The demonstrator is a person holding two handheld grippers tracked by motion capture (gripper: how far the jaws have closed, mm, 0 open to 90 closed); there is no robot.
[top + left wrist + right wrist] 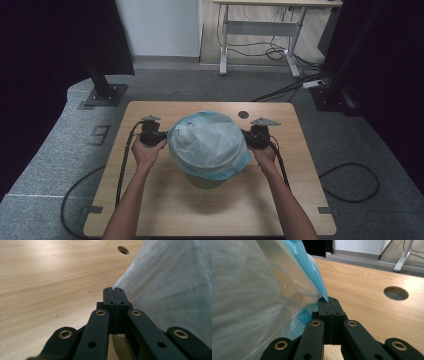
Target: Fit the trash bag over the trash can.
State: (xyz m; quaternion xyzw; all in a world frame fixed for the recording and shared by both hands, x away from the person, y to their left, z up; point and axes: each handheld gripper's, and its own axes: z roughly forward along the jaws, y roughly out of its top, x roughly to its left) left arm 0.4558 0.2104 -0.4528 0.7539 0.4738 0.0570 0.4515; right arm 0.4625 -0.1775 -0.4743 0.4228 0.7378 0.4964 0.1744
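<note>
A light-blue plastic bag is stretched over a dark round container near the middle of the wooden table; in the high view its domed top faces up and its longer spread runs from 9 o'clock to 3 o'clock, between the two hands; the blue hem rings the lower edge, and the container's dark base peeks out at 6 o'clock beneath it.

The left gripper sits at the bag's 9 o'clock edge; in the left gripper view its jaws are pressed together with no gap, pinching a fold of the whitish film at their tips; the left hand holds it from below.

The right gripper sits at the 3 o'clock edge; in the right gripper view its jaws are likewise clamped tight, a point of the blue hem caught between them; the right hand grips it.

A round cable hole lies in the table at about 1 o'clock from the bag.
</note>
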